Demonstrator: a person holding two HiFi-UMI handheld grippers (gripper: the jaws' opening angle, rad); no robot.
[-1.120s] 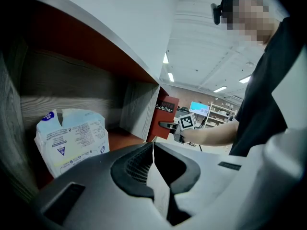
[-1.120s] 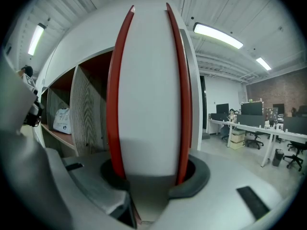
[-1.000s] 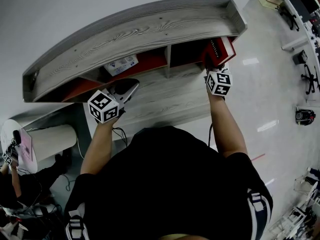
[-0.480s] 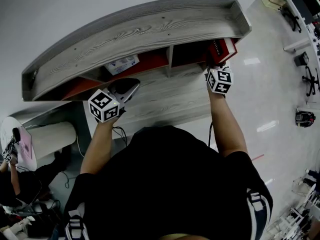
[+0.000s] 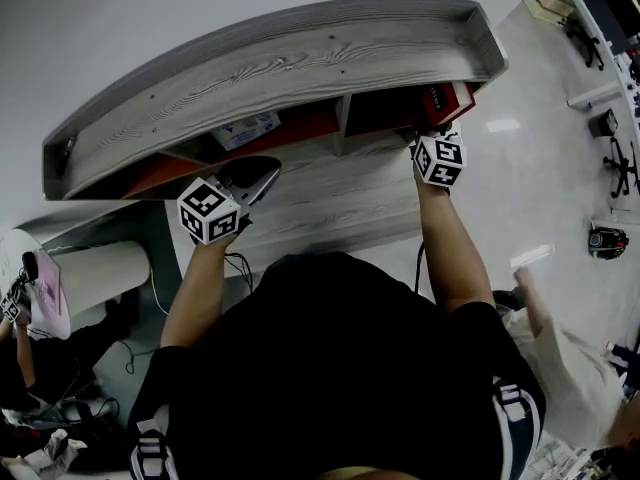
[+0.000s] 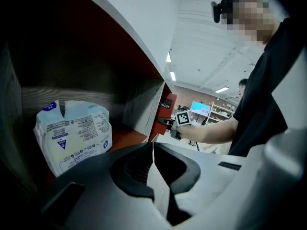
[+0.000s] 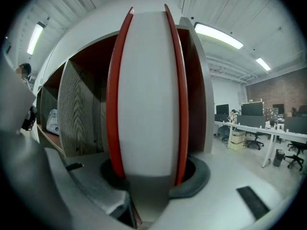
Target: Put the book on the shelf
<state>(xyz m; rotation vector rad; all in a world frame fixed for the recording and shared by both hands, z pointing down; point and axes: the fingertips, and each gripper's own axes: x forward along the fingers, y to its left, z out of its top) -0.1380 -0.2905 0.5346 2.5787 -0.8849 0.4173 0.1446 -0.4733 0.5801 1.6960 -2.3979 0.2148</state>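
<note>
Book [image 7: 146, 95]: upright, red covers clamped in right gripper [image 7: 148, 176], oriented to slide into right shelf [image 5: 300, 63] compartment. Left gripper [image 6: 152, 150]: jaws together, empty, idle.

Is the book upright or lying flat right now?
Upright. The book stands on end in the right gripper, with a red cover on either side of its white page edges.
</note>
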